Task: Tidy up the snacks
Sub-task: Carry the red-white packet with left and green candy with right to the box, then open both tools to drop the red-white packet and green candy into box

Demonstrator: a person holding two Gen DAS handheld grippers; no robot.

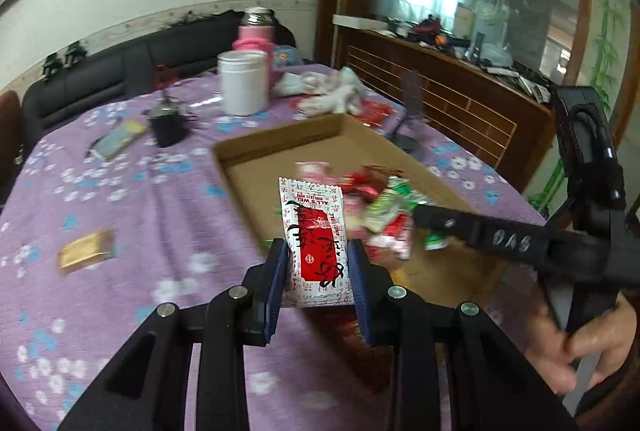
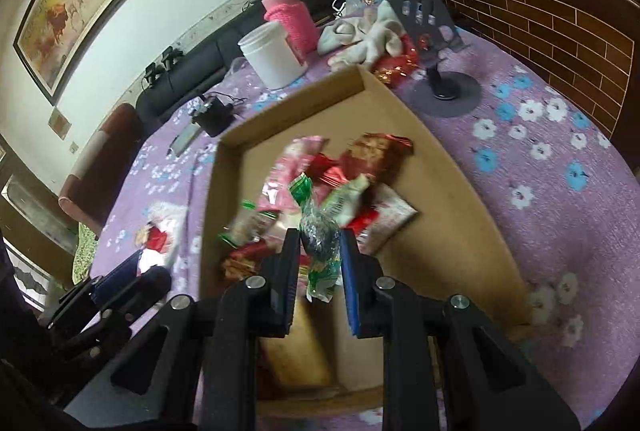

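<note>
My left gripper is shut on a white and red snack packet, held over the near left edge of the cardboard tray. My right gripper is shut on a green and clear wrapped candy, held above the tray. A pile of red, pink and green snack packets lies in the tray; it also shows in the left wrist view. The right gripper's arm reaches over the tray's right side. The left gripper with its packet shows blurred at the tray's left.
On the purple flowered tablecloth: a gold packet, a white jar, a pink flask, a small black device, a blue-grey pack, crumpled white cloth, a phone stand. A wooden cabinet stands behind.
</note>
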